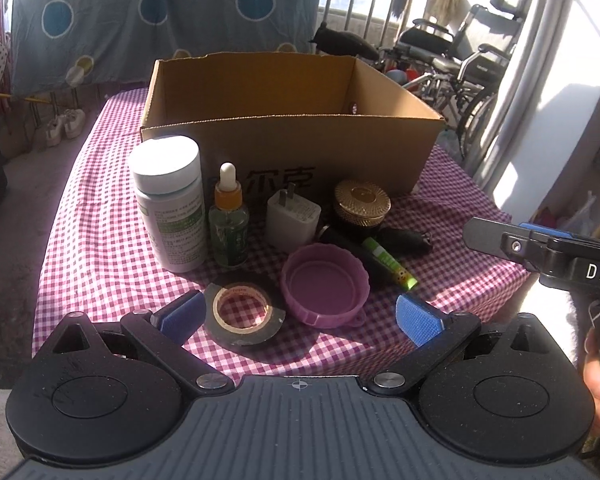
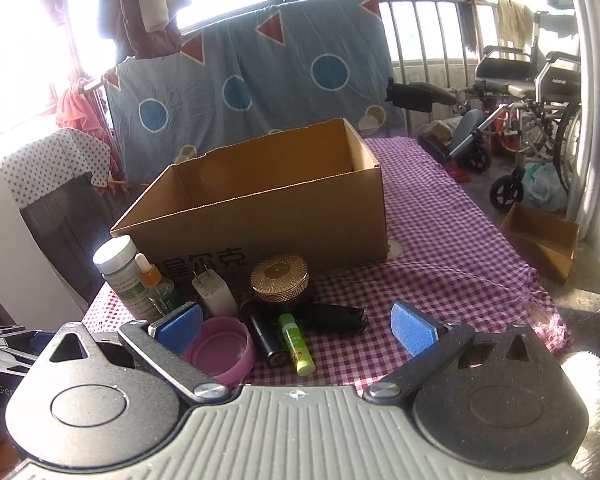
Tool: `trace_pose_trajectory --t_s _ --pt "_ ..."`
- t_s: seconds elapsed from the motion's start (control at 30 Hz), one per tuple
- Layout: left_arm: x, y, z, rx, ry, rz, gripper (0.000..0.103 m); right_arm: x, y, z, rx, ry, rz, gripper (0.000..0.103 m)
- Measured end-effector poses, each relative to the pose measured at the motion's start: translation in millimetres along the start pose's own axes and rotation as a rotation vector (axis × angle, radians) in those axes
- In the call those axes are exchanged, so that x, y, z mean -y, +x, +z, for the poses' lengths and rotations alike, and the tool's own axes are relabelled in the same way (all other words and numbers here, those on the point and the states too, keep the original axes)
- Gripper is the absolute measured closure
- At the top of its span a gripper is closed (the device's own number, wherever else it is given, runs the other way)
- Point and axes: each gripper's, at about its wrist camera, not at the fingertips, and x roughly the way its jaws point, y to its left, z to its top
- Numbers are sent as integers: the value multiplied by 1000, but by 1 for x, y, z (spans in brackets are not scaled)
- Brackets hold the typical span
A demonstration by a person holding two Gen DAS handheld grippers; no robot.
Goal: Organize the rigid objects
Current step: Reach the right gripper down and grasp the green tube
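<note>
My left gripper and right gripper both gape with nothing held, hovering over clutter before the box

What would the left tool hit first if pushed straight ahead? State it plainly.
Probably the roll of tape, lying on the cloth just ahead between the open left tool fingers, with the purple lid beside it. Depth is unclear.

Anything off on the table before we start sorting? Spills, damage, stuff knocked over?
No spills or visible damage. The purple lid lies upside down with no matching jar in view. The green tube and the black cylinder lie on their sides. The white bottle and the dropper bottle stand upright.
</note>
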Motion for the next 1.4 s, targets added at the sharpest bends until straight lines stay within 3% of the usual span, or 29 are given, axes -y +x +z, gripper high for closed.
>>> trace_pose_trajectory --t_s 0.23,0.37,0.5,0.6,0.97,1.17,1.4 --pt "28 22 8 -26 116 -112 10 6 31 1 -116 -18 39 37" --pt "42 36 7 -65 184 -148 28 7 56 4 -192 -50 61 54" --pt "48 47 9 -104 200 -174 41 10 79 8 -268 -44 97 73" --pt "49 54 10 -120 194 -192 46 12 95 10 -328 -40 110 80" --pt "58 66 11 -165 207 -228 52 24 115 13 -419 12 156 90" --pt "67 77 10 -213 208 -263 51 47 99 3 -442 154 174 91" --pt "79 94 9 -252 216 -236 53 67 85 -8 -452 277 204 90"
